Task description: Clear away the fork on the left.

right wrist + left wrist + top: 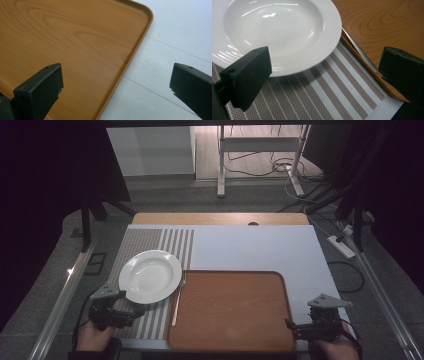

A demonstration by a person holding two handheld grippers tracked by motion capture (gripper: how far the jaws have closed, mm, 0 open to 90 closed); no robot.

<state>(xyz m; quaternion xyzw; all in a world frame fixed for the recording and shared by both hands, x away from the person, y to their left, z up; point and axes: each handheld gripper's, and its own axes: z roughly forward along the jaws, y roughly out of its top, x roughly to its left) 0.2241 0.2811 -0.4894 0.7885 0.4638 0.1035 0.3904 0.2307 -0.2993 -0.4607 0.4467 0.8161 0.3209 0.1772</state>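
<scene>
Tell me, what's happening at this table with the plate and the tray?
A person holds a gripper in each hand. The left gripper, jaws open, sits by the near rim of the round white deep plate on the striped placemat. The right gripper, also open, waits at the corner of the empty brown wooden tray. Neither is gripping anything. A fork lies between plate and tray.

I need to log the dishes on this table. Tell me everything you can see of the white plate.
The white plate is round, glossy and ceramic-looking, with a deep well and a broad rim marked by faint concentric ridges. It is empty, looks clean, and lies flat and upright on the striped placemat, left of the wooden tray. A fork lies close by its right edge. The left gripper, jaws open, sits near its front rim without touching it.
</scene>
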